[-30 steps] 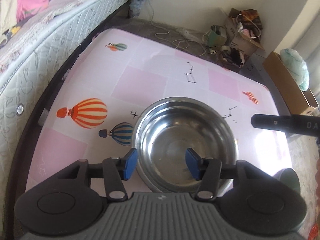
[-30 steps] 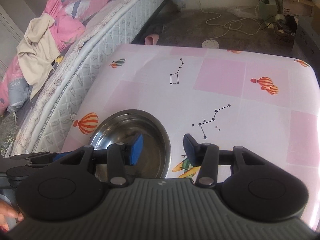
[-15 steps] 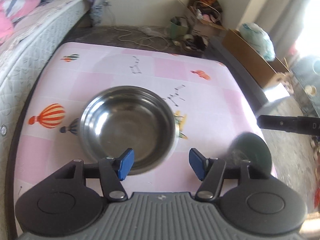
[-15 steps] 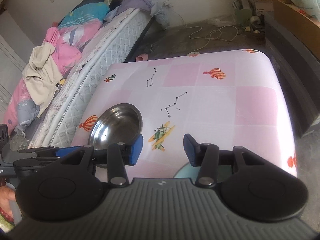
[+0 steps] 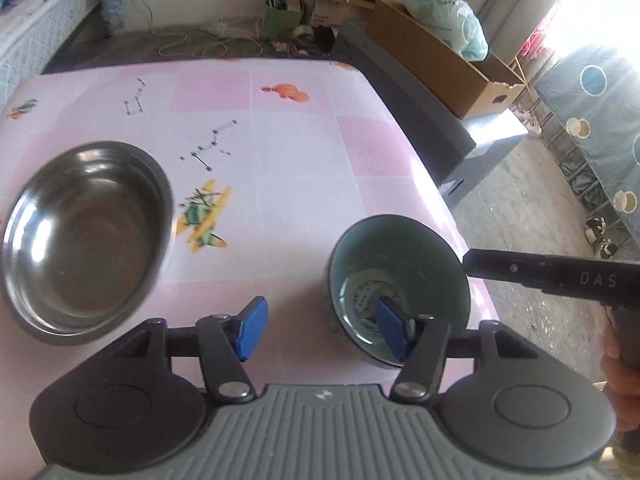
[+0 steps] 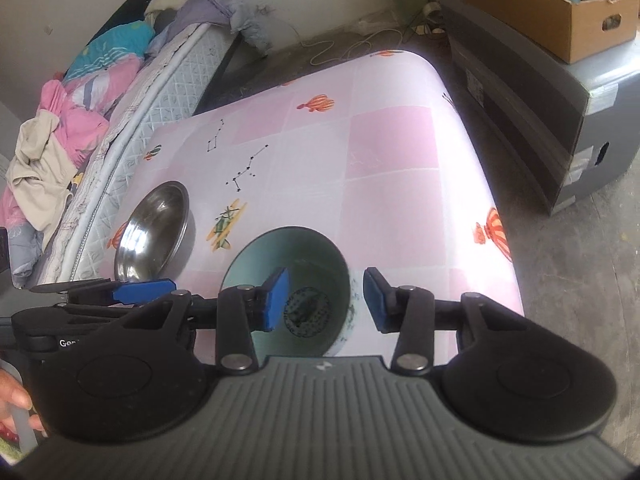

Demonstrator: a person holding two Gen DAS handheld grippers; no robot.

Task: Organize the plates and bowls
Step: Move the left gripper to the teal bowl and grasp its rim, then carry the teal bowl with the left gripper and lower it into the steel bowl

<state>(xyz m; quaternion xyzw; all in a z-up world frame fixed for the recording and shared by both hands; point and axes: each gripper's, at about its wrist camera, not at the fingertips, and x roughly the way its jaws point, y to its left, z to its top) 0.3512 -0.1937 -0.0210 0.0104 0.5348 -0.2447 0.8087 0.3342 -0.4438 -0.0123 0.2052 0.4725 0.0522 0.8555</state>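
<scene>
A steel bowl [image 5: 80, 232] sits on the pink table [image 5: 300, 152] at the left; it also shows in the right wrist view [image 6: 154, 232]. A teal ceramic bowl [image 5: 400, 264] stands near the table's front right edge, also in the right wrist view [image 6: 296, 272]. My left gripper [image 5: 320, 334] is open and empty, between the two bowls, its right pad over the teal bowl's near rim. My right gripper [image 6: 324, 300] is open, its jaws either side of the teal bowl's right rim, left pad inside the bowl.
A bed [image 6: 120, 92] with heaped clothes runs along the table's left side. A grey cabinet [image 6: 560, 120] with a cardboard box [image 6: 560, 8] stands to the right. Cables and clutter [image 5: 280, 20] lie on the floor beyond the table.
Both grippers have swung right, away from the steel bowl, which stays on the table. The teal bowl has come into view under both grippers.
</scene>
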